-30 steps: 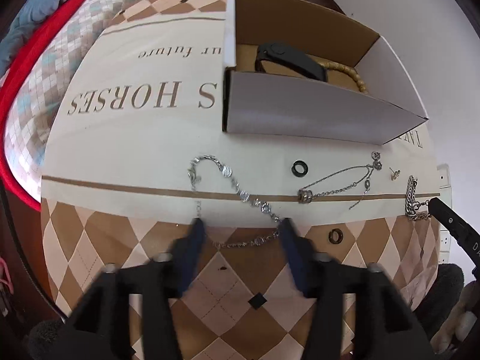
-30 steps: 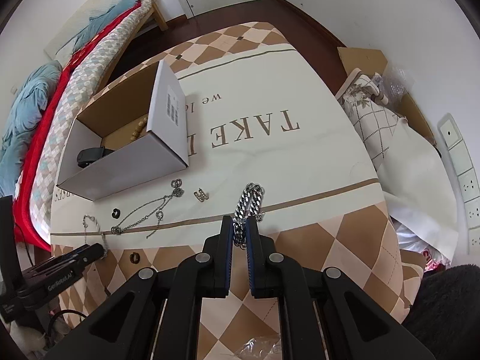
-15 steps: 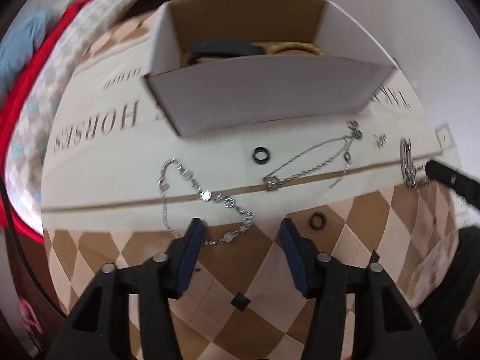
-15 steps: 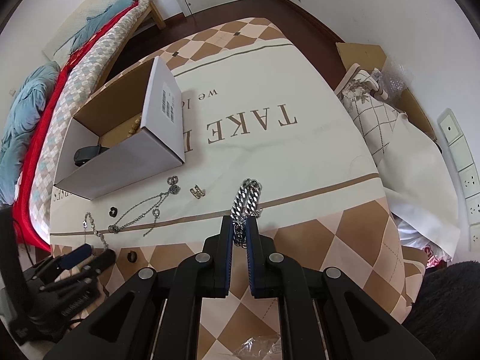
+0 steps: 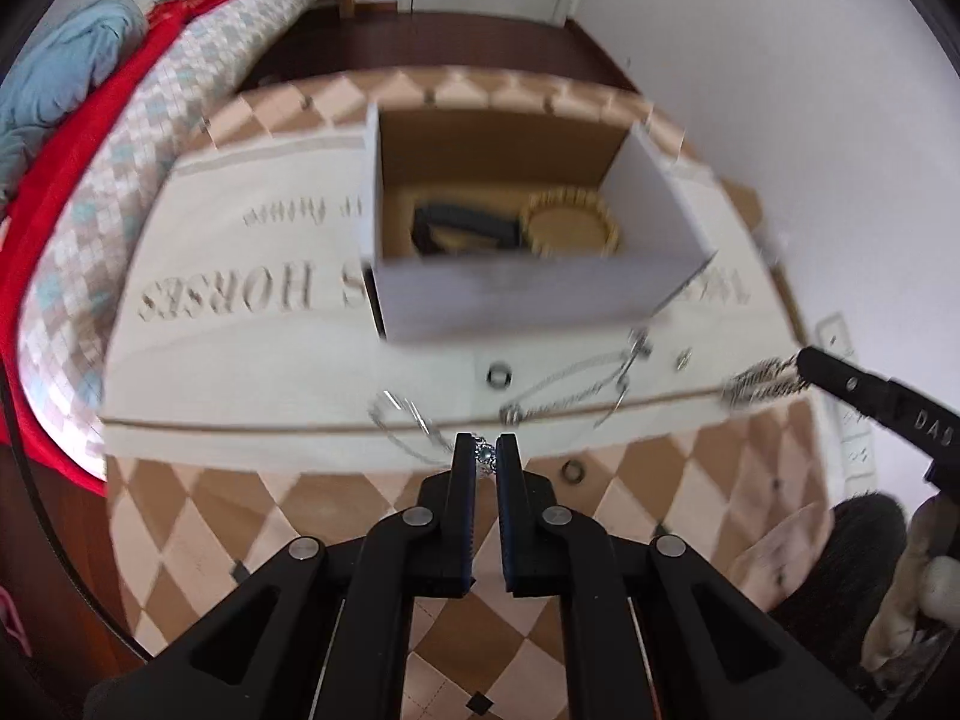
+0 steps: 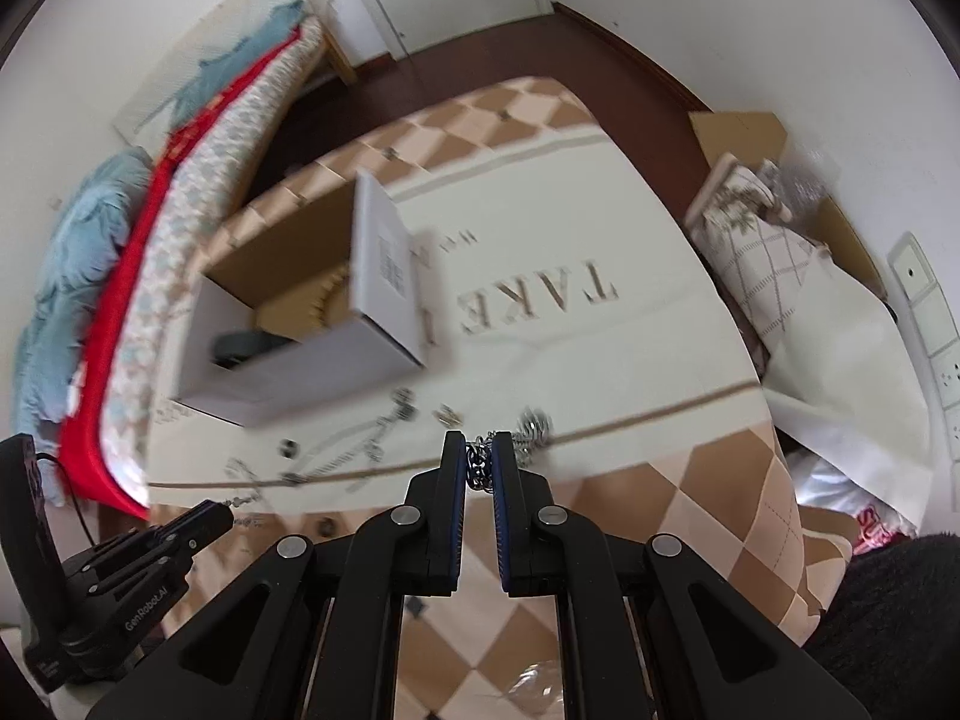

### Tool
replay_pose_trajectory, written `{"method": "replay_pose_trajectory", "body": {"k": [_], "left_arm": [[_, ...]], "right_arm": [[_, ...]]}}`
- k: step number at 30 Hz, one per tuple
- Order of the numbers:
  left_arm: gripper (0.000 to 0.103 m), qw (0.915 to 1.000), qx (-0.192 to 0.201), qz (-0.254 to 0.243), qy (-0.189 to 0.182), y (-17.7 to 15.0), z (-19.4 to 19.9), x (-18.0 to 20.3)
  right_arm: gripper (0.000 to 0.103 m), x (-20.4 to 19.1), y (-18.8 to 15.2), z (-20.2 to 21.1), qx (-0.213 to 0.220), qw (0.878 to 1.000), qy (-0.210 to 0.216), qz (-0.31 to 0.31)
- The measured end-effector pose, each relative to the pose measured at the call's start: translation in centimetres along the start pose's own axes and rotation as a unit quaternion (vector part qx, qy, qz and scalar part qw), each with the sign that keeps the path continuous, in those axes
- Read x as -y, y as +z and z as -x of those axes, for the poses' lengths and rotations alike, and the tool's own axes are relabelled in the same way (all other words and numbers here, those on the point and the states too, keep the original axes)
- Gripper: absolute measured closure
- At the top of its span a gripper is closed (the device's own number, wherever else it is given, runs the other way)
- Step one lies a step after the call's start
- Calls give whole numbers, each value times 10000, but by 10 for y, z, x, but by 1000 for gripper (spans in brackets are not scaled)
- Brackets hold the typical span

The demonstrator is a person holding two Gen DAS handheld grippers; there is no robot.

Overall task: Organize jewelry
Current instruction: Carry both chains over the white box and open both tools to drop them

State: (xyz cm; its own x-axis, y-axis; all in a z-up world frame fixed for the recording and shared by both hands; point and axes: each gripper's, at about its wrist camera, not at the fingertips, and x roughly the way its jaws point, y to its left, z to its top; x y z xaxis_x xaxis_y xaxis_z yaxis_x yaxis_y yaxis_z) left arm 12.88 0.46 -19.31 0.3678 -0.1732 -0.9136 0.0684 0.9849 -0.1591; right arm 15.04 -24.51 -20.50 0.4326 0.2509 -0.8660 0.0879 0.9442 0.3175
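Both tongs are matte black plastic with silver round screws and blue-lined fingers (image 5: 465, 516); the left tongs (image 6: 198, 525) carry white "GenRobot.AI" lettering, lower left.

"TAKE" and "HORSES" on the tablecloth (image 6: 540, 348) (upside down); "GenRobot.AI" on left claw (image 6: 225, 513)

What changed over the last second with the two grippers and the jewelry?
The left gripper went from jaws wide apart over the beaded chain to shut on it, and its view swung to face the open box. The right gripper stayed shut on the thick chain bracelet. The black rings, the thin necklace and the box contents lie as before.
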Motion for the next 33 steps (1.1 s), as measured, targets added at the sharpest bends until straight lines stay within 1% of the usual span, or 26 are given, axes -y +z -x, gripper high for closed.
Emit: {"method": "replay_pose_trajectory", "body": {"k": [4, 9, 14, 17, 20, 23, 27, 30, 33], "left_arm": [[99, 9991, 402, 54, -116, 22, 32, -8], [99, 9964, 787, 17, -319, 57, 63, 2], [99, 9939, 1041, -48, -363, 97, 79, 4], [99, 9932, 1105, -47, -373, 122, 80, 2], [99, 9938, 1044, -4, -386, 145, 70, -4], [99, 9954, 871, 71, -395, 164, 49, -14], [99, 9977, 432, 230, -474, 178, 9, -29], [99, 9985, 105, 295, -447, 181, -22, -38], [98, 9985, -165, 334, -410, 182, -44, -44]], "right_arm": [[94, -17, 14, 23, 188, 9993, 282, 161], [94, -40, 38, 47, 395, 9969, 580, 365], [94, -67, 70, 65, 599, 9927, 815, 651], [94, -81, 88, 65, 595, 9908, 911, 807], [94, -94, 104, 52, 469, 9898, 945, 958], [94, -104, 117, 27, 203, 9903, 940, 1002], [94, -109, 125, -17, -199, 9910, 826, 1038], [94, -108, 126, -45, -411, 9914, 706, 1020], [94, -108, 129, -66, -576, 9912, 603, 1032]]}}
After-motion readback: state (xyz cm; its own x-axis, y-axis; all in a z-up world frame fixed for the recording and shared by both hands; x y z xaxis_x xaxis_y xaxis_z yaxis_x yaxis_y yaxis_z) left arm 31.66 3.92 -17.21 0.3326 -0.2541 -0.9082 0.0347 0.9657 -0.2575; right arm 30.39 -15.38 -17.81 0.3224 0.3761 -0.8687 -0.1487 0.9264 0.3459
